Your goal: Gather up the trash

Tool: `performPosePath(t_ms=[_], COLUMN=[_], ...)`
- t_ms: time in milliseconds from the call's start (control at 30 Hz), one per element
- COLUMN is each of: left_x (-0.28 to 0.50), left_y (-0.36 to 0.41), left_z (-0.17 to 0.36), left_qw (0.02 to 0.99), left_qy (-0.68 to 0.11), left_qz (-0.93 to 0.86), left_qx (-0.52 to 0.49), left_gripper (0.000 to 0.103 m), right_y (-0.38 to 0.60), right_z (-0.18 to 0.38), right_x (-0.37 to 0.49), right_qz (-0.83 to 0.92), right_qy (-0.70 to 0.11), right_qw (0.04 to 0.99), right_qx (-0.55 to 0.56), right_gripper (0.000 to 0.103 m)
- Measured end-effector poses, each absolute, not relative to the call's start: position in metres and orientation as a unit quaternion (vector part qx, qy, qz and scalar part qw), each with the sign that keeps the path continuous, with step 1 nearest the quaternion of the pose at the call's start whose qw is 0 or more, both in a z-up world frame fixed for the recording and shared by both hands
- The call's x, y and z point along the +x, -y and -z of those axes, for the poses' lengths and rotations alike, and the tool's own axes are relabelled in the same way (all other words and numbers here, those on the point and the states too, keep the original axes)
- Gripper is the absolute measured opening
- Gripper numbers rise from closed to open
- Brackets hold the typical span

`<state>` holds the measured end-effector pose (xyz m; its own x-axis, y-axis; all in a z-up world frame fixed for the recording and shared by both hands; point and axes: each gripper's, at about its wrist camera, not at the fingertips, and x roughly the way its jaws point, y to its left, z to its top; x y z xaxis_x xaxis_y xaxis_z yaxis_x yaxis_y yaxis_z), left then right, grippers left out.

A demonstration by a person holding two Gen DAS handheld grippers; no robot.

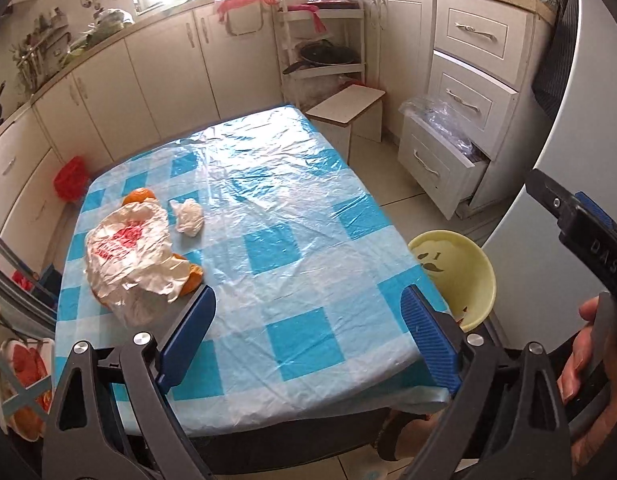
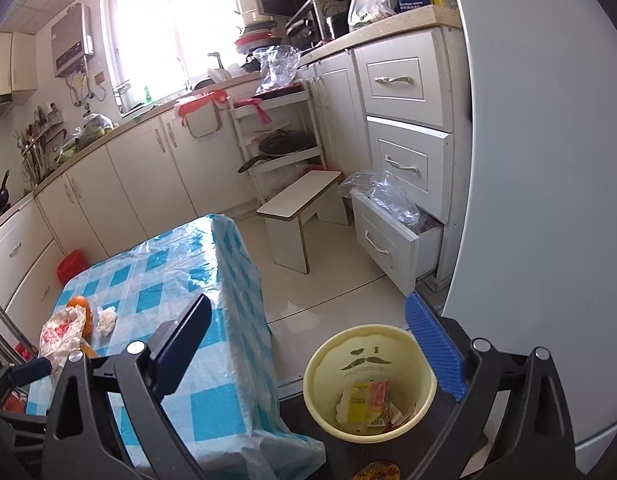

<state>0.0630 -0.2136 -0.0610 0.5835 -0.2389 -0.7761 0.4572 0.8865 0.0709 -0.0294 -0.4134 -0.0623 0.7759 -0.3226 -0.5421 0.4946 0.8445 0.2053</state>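
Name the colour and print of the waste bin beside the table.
Pale yellow waste bin with a dark moustache print; clearest in the right wrist view.

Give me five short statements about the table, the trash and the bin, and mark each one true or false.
1. The yellow bin stands on the floor beside the table. True.
2. The bin is empty. False: wrappers lie inside it.
3. A crumpled white tissue lies on the table. True.
4. The left gripper holds the tissue. False: it is open, nothing between its fingers.
5. The plastic bag lies on the floor. False: it lies on the table, over oranges.
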Motion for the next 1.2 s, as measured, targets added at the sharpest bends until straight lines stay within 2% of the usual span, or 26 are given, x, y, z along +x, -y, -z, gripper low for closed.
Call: performPosePath(t_ms=[533,1200], left_x=[0.052,0.052], left_y=[0.114,0.092], left_z=[0.053,0.051], left_qw=[0.900,0.903], left_qy=[-0.406,-0.406], left_qz=[0.136,0.125], left_qx=[0.076,0.058], left_gripper=[0.091,0.091], right_y=[0.353,0.323], right_z=[0.074,0.083], right_x=[0.005,0.026], right_qz=[0.190,0.154], right_qy=[-0.245,-0.261], right_qw=[0.944,0.948], right_qx=[0.113,0.101], right_gripper=[0.094,0.094])
